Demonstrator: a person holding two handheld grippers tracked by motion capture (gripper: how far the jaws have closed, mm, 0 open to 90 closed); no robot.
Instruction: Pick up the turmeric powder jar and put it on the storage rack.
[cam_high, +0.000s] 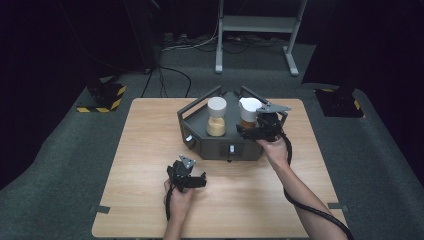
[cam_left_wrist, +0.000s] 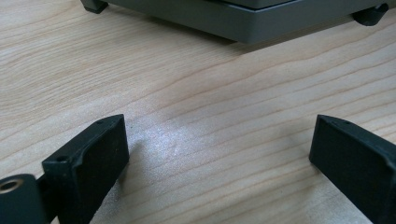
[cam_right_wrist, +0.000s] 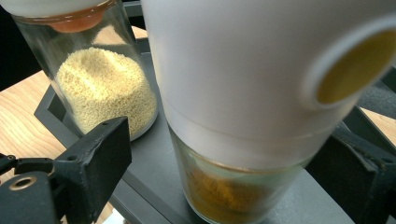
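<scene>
Two glass jars with white lids stand on a dark grey stand (cam_high: 220, 146) at the table's far middle. The left jar (cam_high: 216, 119) holds pale yellow grains (cam_right_wrist: 105, 88). The right jar (cam_high: 248, 112) holds brown-orange powder (cam_right_wrist: 224, 191), and its white lid (cam_right_wrist: 243, 79) has a round side opening. My right gripper (cam_high: 248, 130) is at this jar with its jaws on either side of the glass; the left jaw stands clear of it, so my right gripper (cam_right_wrist: 229, 163) is open. My left gripper (cam_high: 199, 179) rests low over the table in front of the stand, and in its own view the left gripper (cam_left_wrist: 219, 149) is open with nothing between its jaws.
The wooden table (cam_high: 150, 200) has bare wood on its left, right and near side. The stand's base edge (cam_left_wrist: 243, 25) lies just ahead of the left gripper. Beyond the table there is grey carpet and a metal frame (cam_high: 257, 25).
</scene>
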